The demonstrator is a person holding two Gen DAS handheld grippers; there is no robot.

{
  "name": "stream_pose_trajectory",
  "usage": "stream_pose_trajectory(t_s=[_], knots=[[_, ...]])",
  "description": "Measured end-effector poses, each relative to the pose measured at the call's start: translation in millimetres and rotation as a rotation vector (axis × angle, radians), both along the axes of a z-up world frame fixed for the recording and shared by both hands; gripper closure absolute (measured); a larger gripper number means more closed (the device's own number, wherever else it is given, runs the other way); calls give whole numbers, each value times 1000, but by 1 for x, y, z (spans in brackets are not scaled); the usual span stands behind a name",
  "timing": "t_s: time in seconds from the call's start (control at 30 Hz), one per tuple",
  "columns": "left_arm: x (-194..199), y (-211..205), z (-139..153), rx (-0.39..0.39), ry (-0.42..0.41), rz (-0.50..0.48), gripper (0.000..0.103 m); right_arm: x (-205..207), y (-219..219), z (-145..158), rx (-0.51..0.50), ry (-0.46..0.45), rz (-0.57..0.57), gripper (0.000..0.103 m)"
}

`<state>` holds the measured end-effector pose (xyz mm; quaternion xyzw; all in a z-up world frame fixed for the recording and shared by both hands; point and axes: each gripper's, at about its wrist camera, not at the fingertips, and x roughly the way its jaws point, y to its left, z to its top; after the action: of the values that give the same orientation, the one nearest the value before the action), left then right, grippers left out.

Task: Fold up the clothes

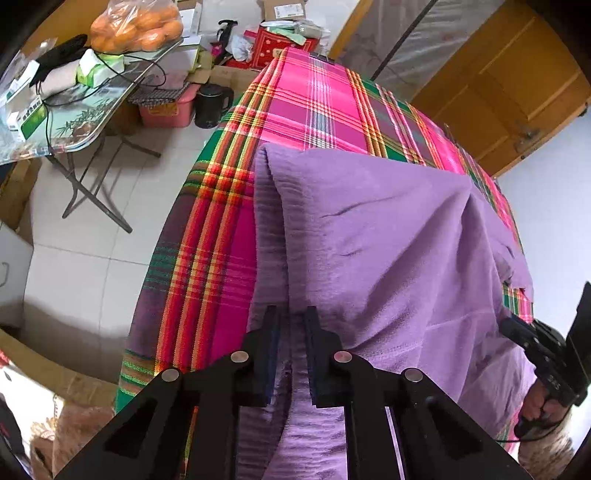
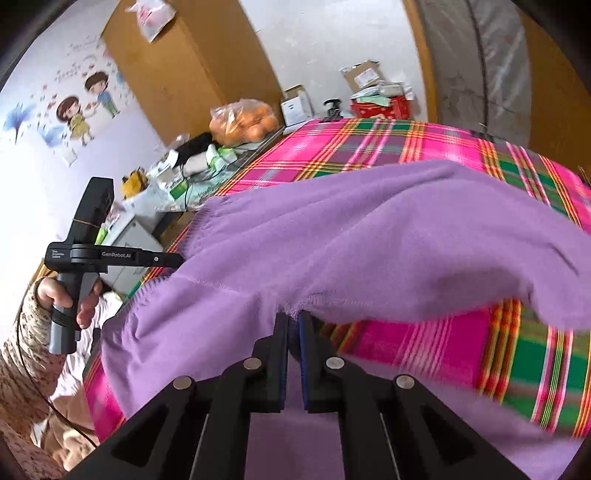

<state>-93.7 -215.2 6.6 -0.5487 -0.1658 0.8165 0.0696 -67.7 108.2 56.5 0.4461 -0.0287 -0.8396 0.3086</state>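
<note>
A purple garment (image 1: 369, 240) lies partly lifted on the pink, green and red plaid cloth (image 1: 314, 103) that covers the table. My left gripper (image 1: 293, 321) is shut on a ribbed edge of it near the table's left side, with cloth bunched between the pads. In the right wrist view my right gripper (image 2: 293, 317) is shut on a hemmed edge of the purple garment (image 2: 369, 240), holding it above the plaid cloth (image 2: 369, 147). The left gripper's handle (image 2: 92, 254) shows in a hand at the left, its fingertips hidden behind the fabric.
A folding table (image 1: 92, 122) to the left carries a bag of oranges (image 1: 136, 26), boxes and cables. A black kettle (image 1: 212, 105) and a red bin (image 1: 166, 110) stand on the tiled floor. A wooden door (image 1: 498, 92) is at the far right.
</note>
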Motion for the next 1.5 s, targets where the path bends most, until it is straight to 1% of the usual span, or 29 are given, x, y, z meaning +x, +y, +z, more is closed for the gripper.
stream_pose_trajectory(t_s=[0.03, 0.13, 0.2, 0.23, 0.37, 0.47, 0.53, 0.6, 0.67, 0.73, 0.77, 0.8, 0.87, 0.9, 0.97, 1.1, 1.23, 1.3, 1.33, 1.4, 1.5], knots=[[0, 0, 0, 2, 3, 2, 90, 5, 1, -2, 0, 3, -9, 97], [0, -1, -1, -1, 1, 8, 90, 11, 1, -13, -4, -29, -22, 97], [0, -1, 0, -8, -3, 13, 90, 13, 0, -11, -17, -9, -29, 97], [0, 2, 0, -22, -3, 12, 90, 12, -2, -8, -43, -4, -31, 97], [1, 11, 3, -85, -6, 10, 90, 11, -21, -3, -30, 41, -1, 97], [5, 20, 9, -123, 2, 22, 90, 4, -27, -13, -30, -3, 10, 97], [9, 31, 18, -164, 40, 11, 91, 0, -23, -19, -41, -32, -6, 95], [14, 53, 33, -196, 119, -55, 91, -2, -19, -22, -47, -58, -9, 93], [14, 72, 43, -196, 161, -108, 90, -2, -13, -22, -56, -71, -14, 93], [10, 91, 51, -193, 182, -143, 86, 0, -2, -16, -63, -62, -27, 89], [7, 101, 54, -192, 189, -160, 86, 2, 5, -13, -64, -52, -36, 83], [4, 111, 57, -191, 195, -176, 85, 3, 15, -9, -67, -42, -49, 79], [-1, 132, 62, -191, 209, -213, 83, 4, 36, -4, -76, -28, -85, 78], [-4, 144, 64, -200, 216, -233, 81, 5, 51, -2, -80, -23, -118, 78], [-7, 170, 66, -226, 225, -275, 81, 5, 81, 2, -81, -13, -185, 78], [-13, 218, 67, -253, 233, -349, 81, 5, 150, 8, -44, 19, -355, 77], [-15, 261, 57, -323, 227, -433, 81, 5, 222, 9, 9, 41, -524, 74], [-15, 278, 50, -351, 225, -469, 81, -1, 254, 5, 21, 28, -597, 73], [-14, 286, 47, -374, 227, -484, 81, -4, 272, 1, 26, 19, -650, 73], [-13, 301, 40, -421, 231, -515, 81, -10, 299, -6, 26, -7, -714, 73], [-13, 317, 30, -498, 236, -537, 81, -17, 332, -17, 10, -39, -774, 72]])
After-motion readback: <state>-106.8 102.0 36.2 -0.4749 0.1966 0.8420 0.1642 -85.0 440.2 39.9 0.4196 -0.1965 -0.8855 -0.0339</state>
